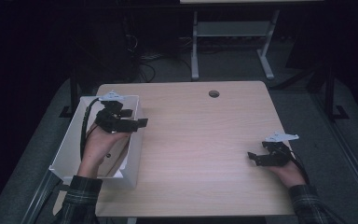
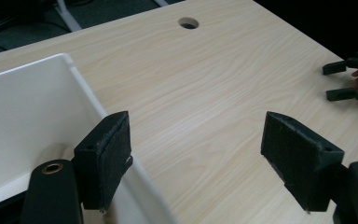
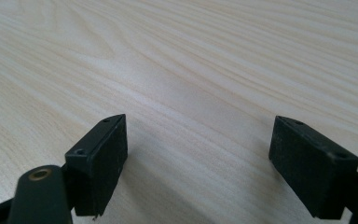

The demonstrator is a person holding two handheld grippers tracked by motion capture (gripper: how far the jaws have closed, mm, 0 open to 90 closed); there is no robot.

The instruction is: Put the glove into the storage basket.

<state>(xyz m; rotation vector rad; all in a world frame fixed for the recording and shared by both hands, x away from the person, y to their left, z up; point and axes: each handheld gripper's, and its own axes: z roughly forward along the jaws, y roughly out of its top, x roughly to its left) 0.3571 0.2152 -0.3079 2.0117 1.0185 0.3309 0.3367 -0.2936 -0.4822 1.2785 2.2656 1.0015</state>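
My left gripper [image 1: 137, 118] hovers over the right wall of a white bin [image 1: 67, 144] at the table's left edge. Its jaws stand open with nothing between them. In the left gripper view the left gripper [image 2: 196, 140] straddles the bin's wall [image 2: 81, 88], and the part of the bin's inside that shows is bare. My right gripper [image 1: 257, 151] rests low near the table's right edge, open and holding nothing. The right gripper [image 3: 198, 149] looks along bare wood, and its jaw tips [image 2: 340, 79] show far off in the left gripper view.
The light wooden table [image 1: 200, 140] has a round cable hole [image 1: 214, 94] near its far edge. The white bin overhangs the table's left side. Beyond the table, on the dark floor, stand the white legs of another desk [image 1: 195, 51] and some cables [image 1: 142, 65].
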